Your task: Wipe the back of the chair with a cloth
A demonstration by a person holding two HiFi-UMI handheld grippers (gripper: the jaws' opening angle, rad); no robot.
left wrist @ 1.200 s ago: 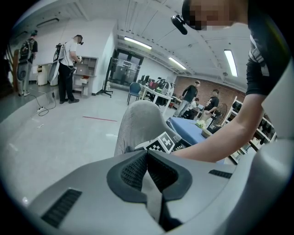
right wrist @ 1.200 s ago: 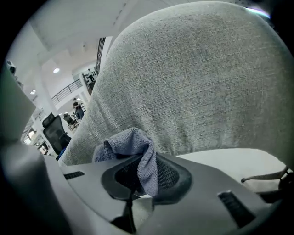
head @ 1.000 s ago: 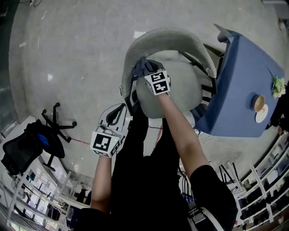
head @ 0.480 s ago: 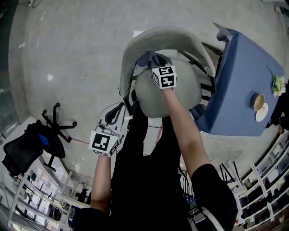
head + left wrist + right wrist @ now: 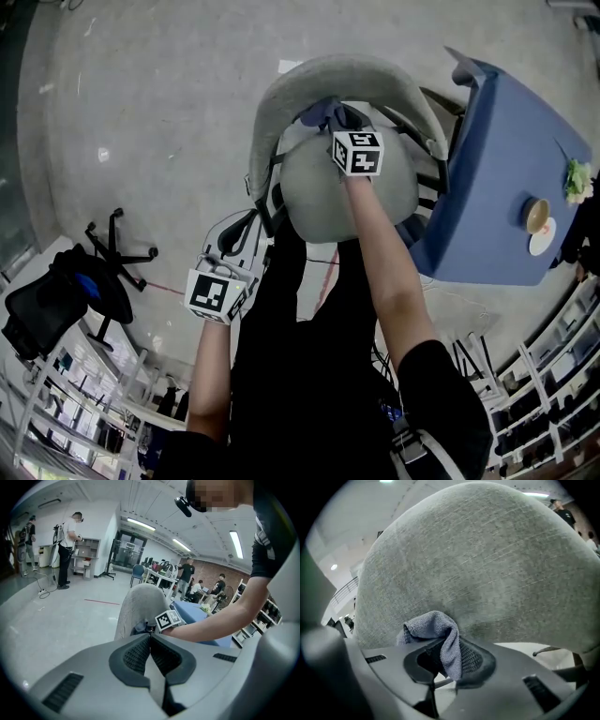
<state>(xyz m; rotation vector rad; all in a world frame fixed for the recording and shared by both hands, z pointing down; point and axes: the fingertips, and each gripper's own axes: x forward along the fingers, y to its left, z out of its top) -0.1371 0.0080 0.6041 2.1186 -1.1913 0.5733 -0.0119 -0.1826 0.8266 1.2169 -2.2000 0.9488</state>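
Blue-draped table [image 5: 502,173] and black office chair [image 5: 56,302]

A pale grey concrete floor [image 5: 141,112] fills the head view, with a black office chair [image 5: 61,300] at 8 o'clock and a thin red line [image 5: 164,292] near its base. White shelving [image 5: 553,394] stands at 5 o'clock, and at 3 o'clock a bench [image 5: 497,197] under a blue cover carries a cup [image 5: 538,214] and a flower sprig [image 5: 577,178]. The left gripper view shows a white-walled hall with a brick wall [image 5: 225,571] at 2 o'clock, ceiling light strips [image 5: 140,524] at 12 o'clock and a person [image 5: 69,545] by a shelf unit [image 5: 86,550] at 10 o'clock.
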